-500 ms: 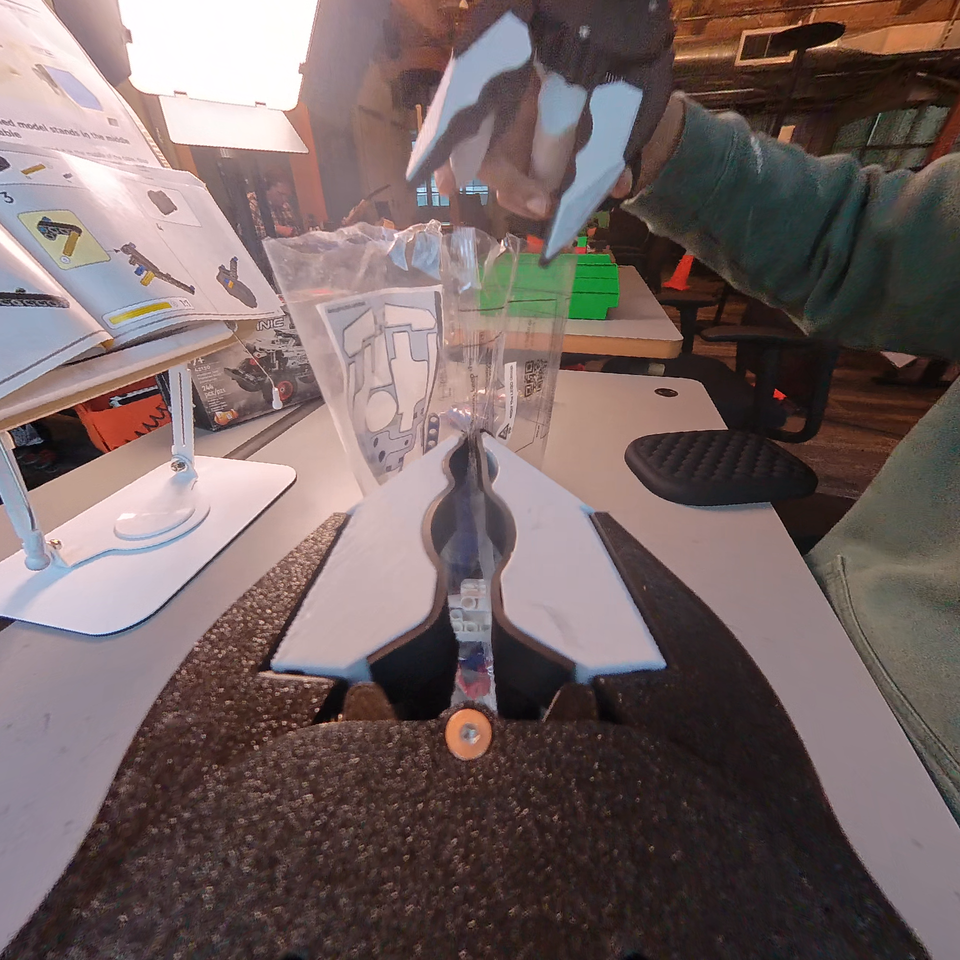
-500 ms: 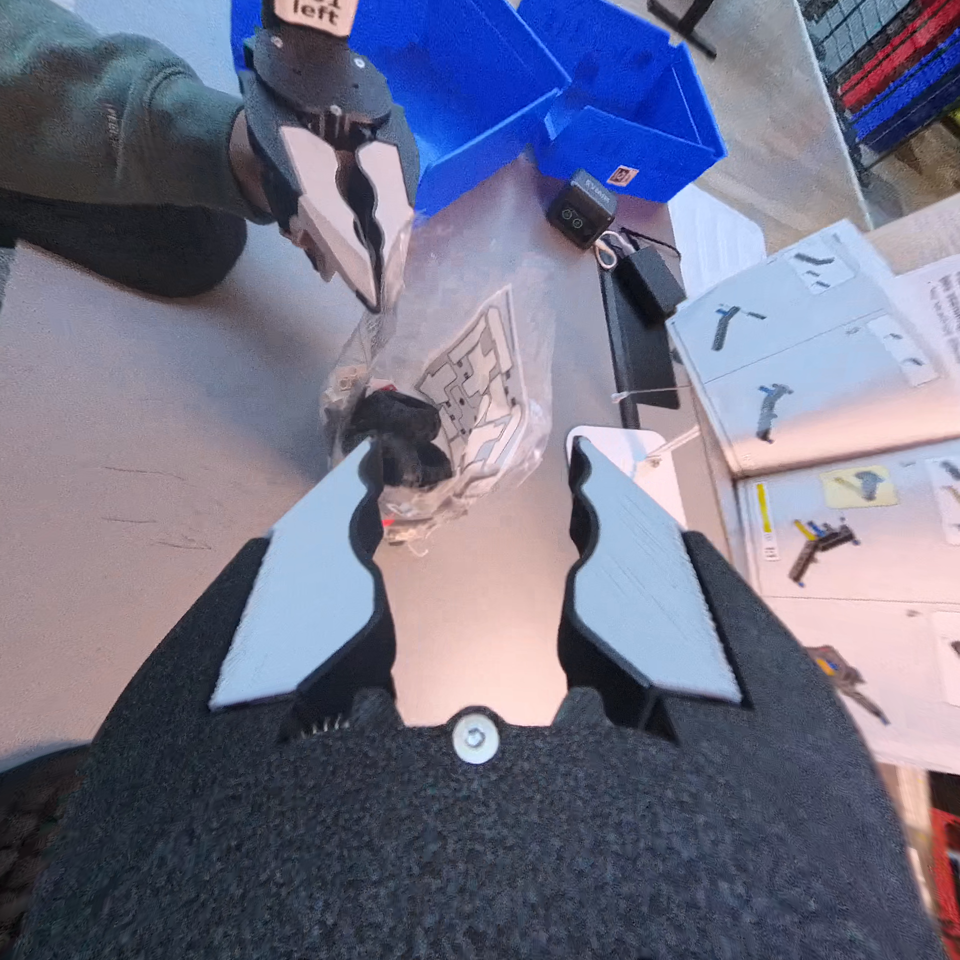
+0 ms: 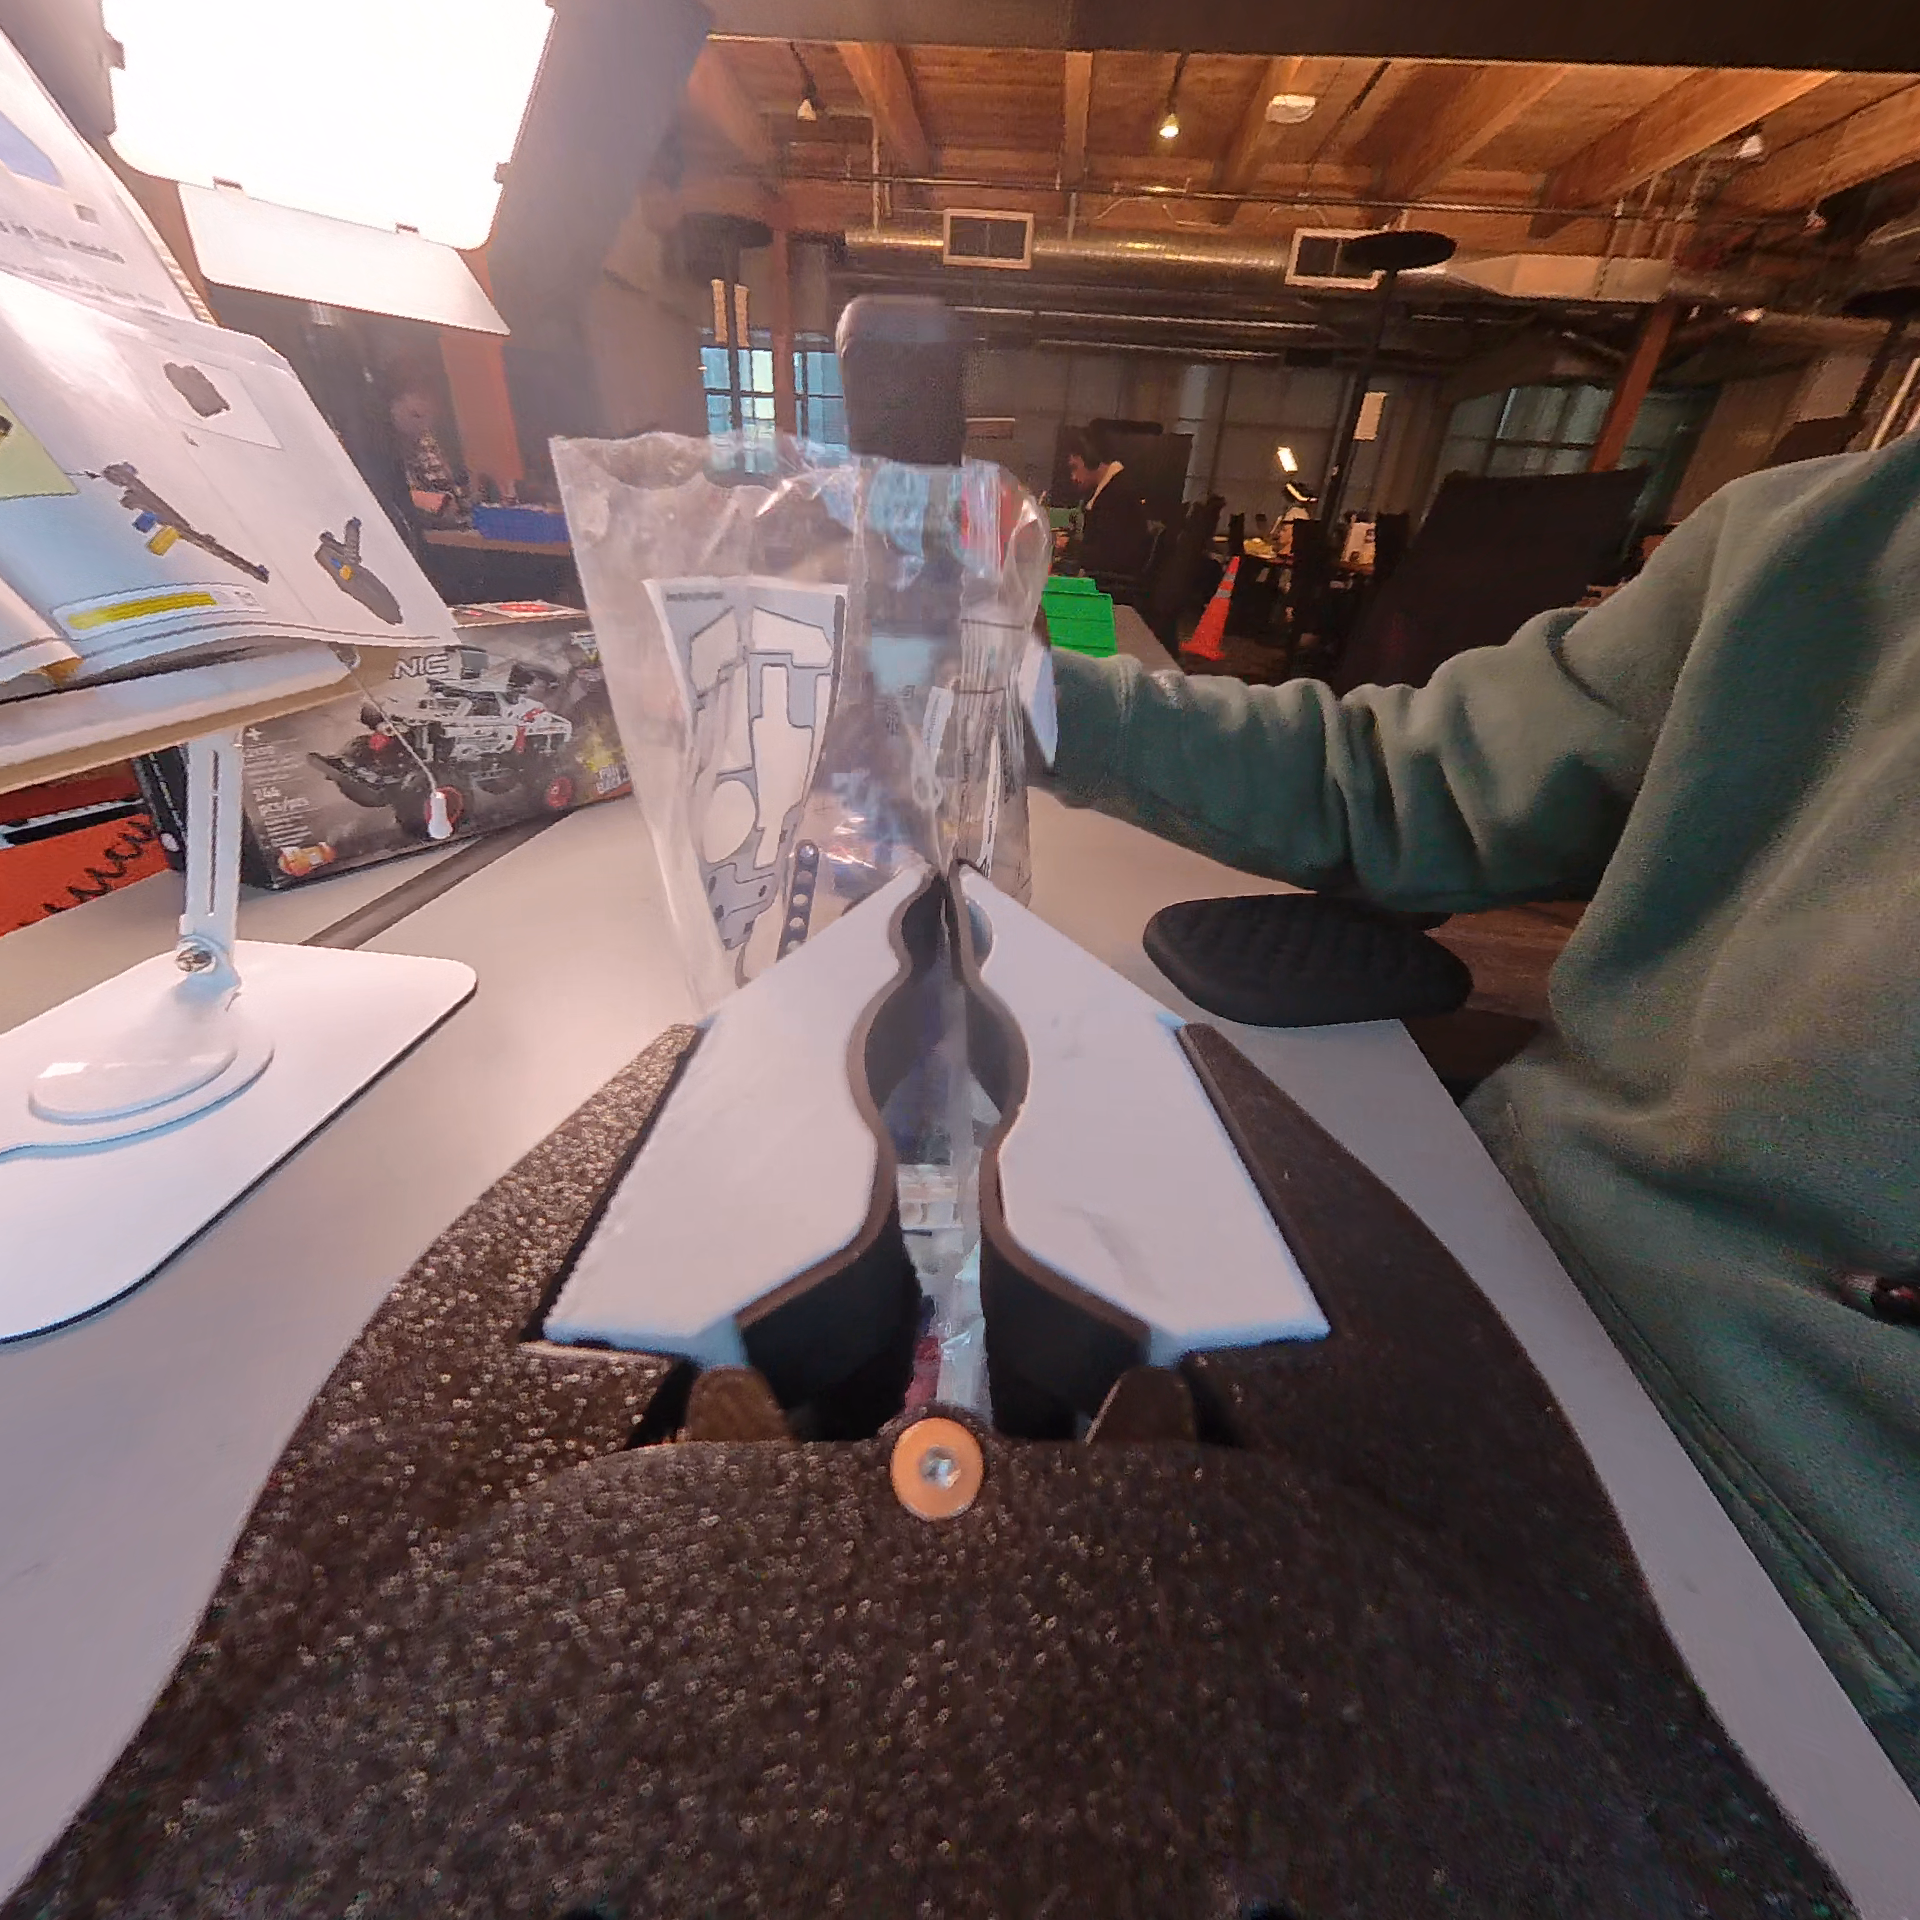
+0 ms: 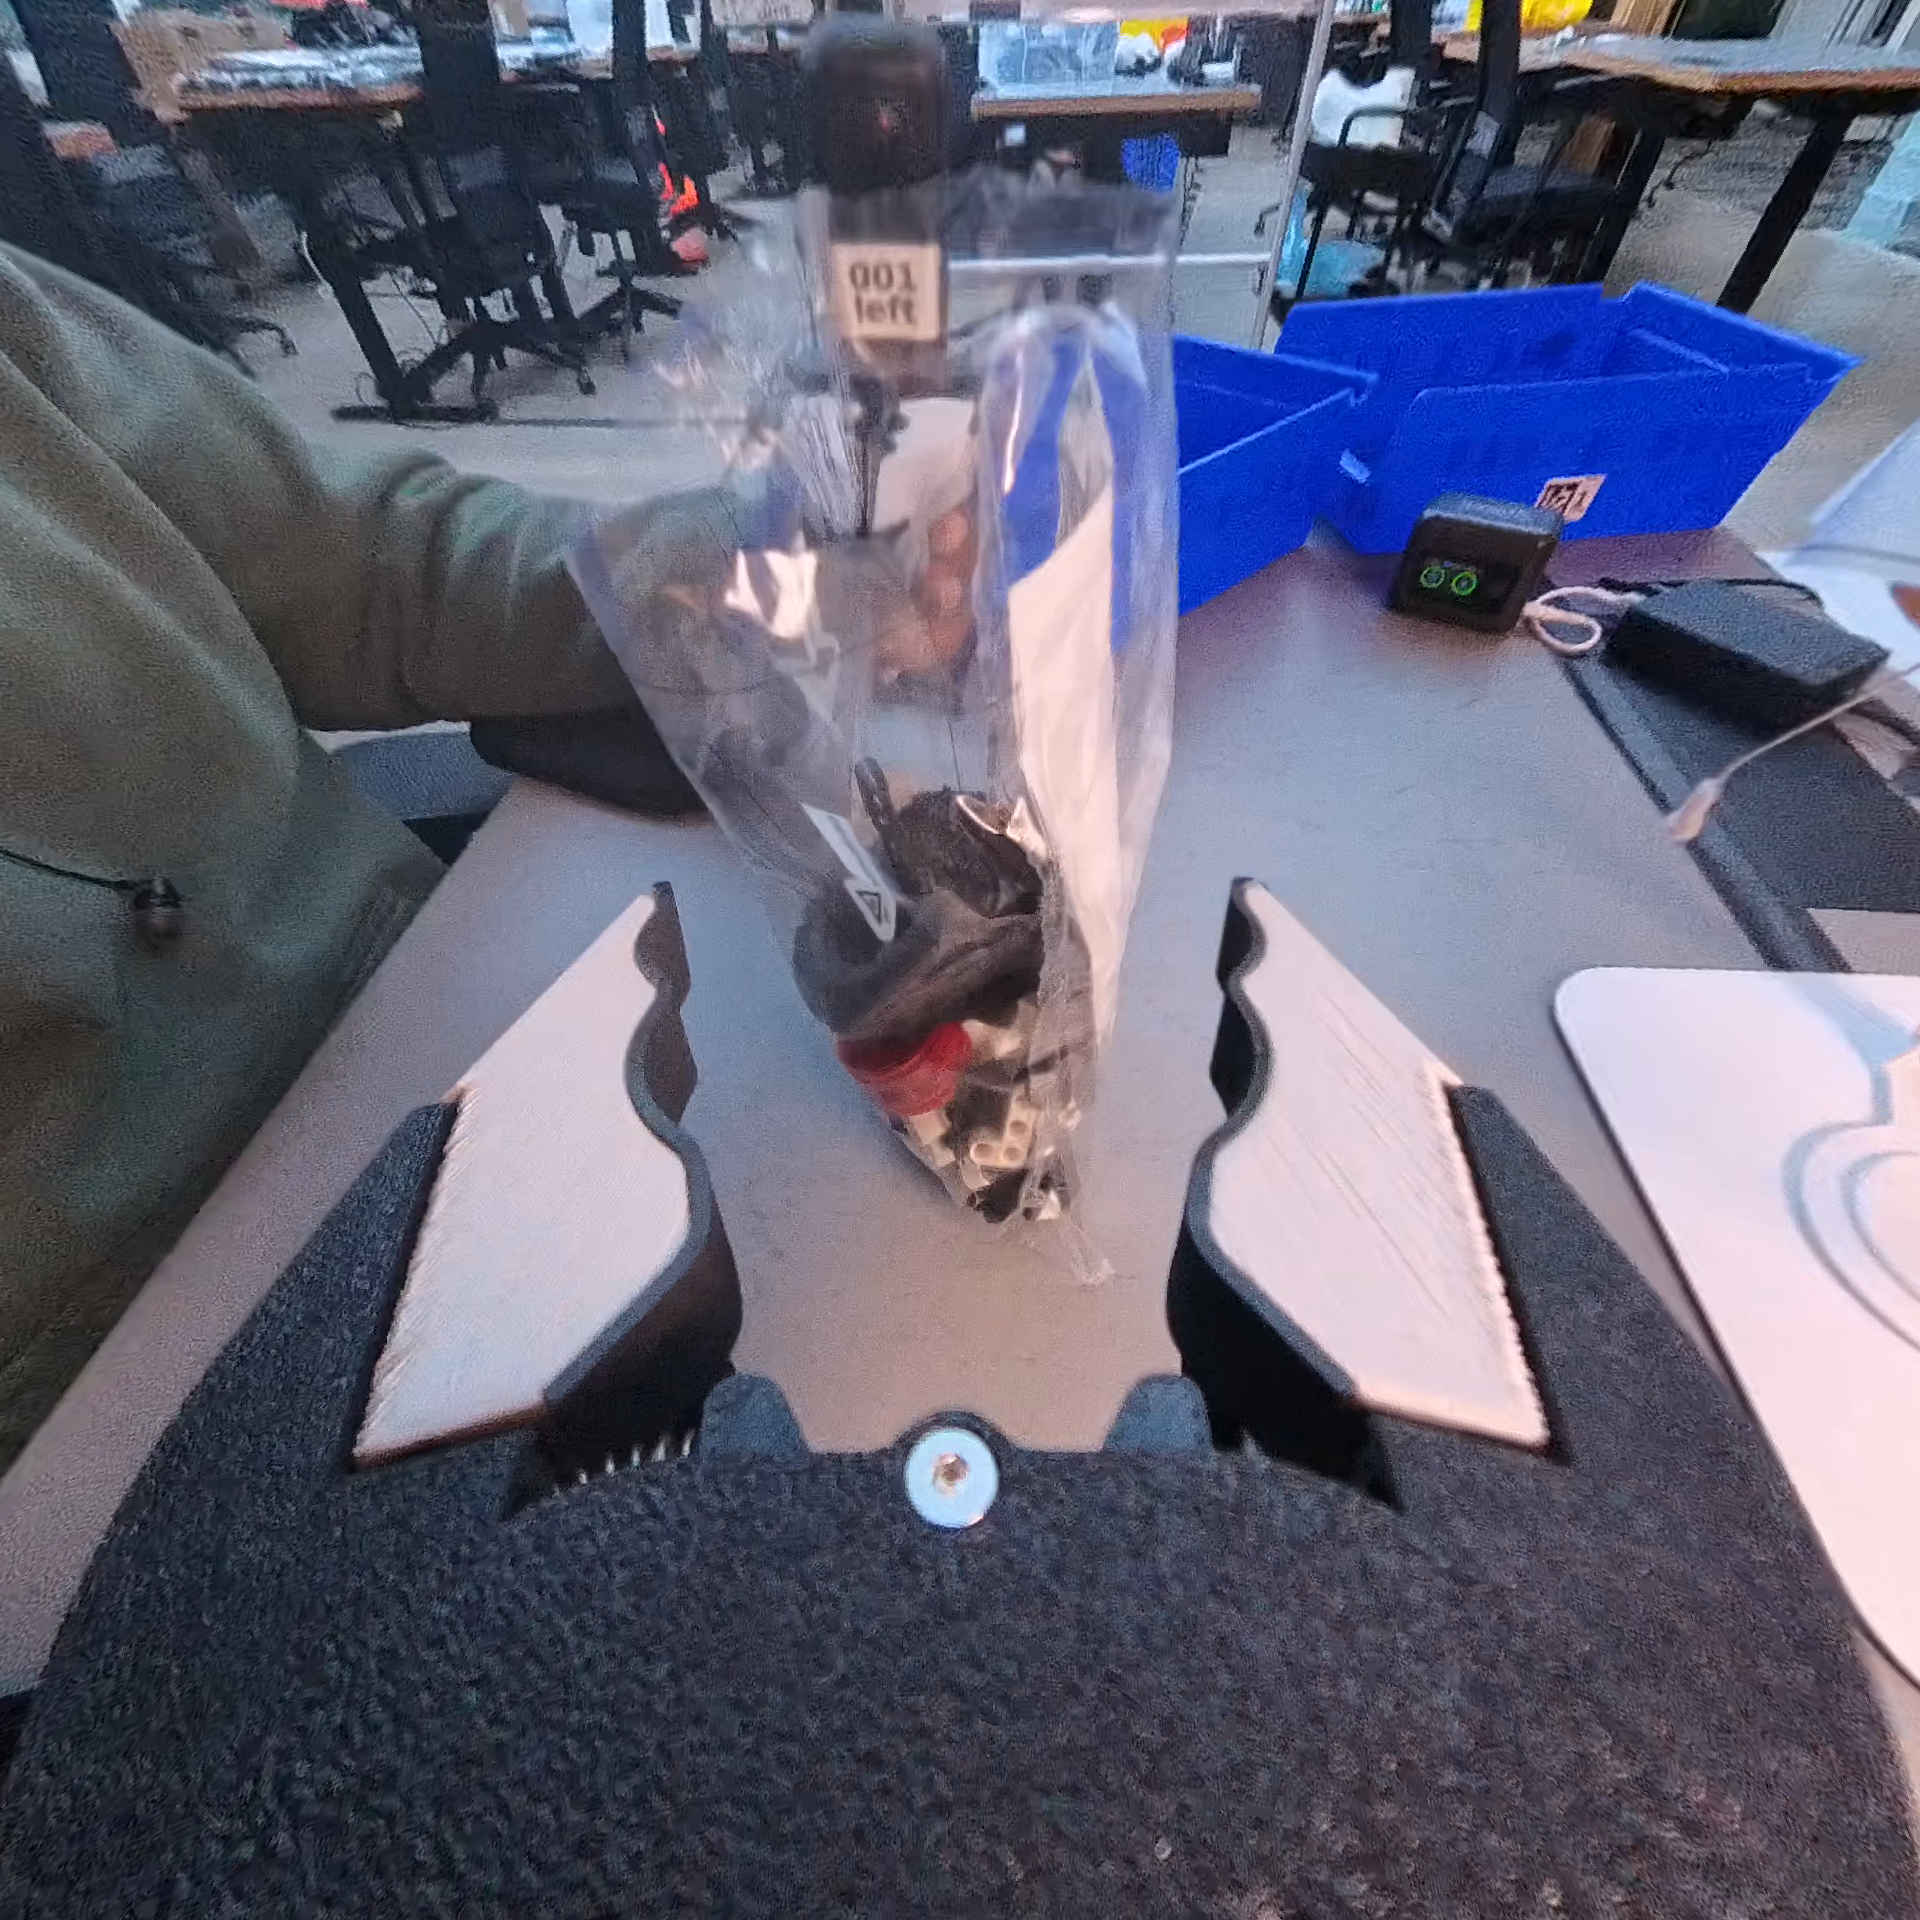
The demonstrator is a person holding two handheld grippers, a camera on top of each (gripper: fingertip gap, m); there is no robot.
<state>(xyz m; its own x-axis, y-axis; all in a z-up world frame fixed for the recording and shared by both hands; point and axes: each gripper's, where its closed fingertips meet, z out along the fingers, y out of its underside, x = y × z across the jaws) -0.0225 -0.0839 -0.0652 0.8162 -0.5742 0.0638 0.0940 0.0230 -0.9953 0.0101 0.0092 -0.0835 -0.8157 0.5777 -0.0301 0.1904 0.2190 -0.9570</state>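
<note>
Your left gripper (image 3: 948, 883) has its jaws pinched on the clear plastic bag of small building pieces (image 3: 831, 686), holding it upright above the grey table (image 3: 520, 987), so the loose parts pool at its bottom. Your right gripper (image 4: 951, 904) stands wide open, one finger on each side of that heavy lower end (image 4: 956, 997), not touching it.

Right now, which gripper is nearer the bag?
Left. The left gripper is shut on the bag, pinching its clear plastic. The right gripper is open, its fingers either side of the bag, apart from it.
</note>
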